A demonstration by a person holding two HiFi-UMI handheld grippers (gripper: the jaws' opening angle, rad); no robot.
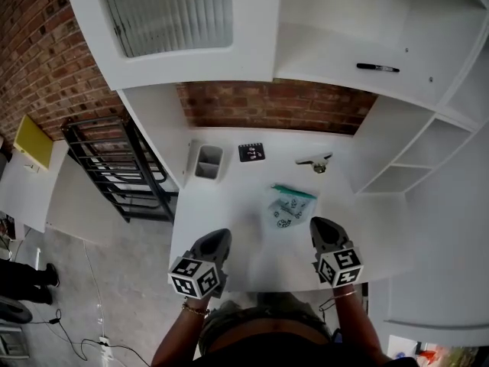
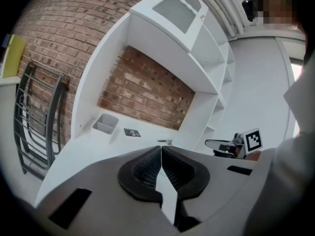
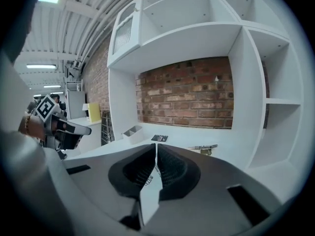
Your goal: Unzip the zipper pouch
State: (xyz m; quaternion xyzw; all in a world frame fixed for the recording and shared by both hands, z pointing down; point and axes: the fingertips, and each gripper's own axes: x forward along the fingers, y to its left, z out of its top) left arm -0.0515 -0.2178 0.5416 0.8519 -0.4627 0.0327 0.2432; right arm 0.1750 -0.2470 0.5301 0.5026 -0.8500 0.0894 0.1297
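The zipper pouch (image 1: 290,206) lies flat on the white desk (image 1: 229,212). It is clear with dark printed shapes and has a green zipper strip along its far edge. My left gripper (image 1: 218,238) hovers over the desk to the pouch's left, well apart from it, jaws shut and empty (image 2: 161,149). My right gripper (image 1: 320,225) sits just off the pouch's near right corner. Its jaws are shut (image 3: 156,146), and a sliver of the pouch's print (image 3: 147,179) shows below them. Whether the right fingertips touch the pouch I cannot tell.
A grey pen cup (image 1: 208,161), a black marker card (image 1: 251,152) and a small metal clip (image 1: 315,161) stand near the brick back wall. A black pen (image 1: 377,68) lies on the upper shelf. White shelving flanks the desk's right, and a black rack (image 1: 114,163) stands to the left.
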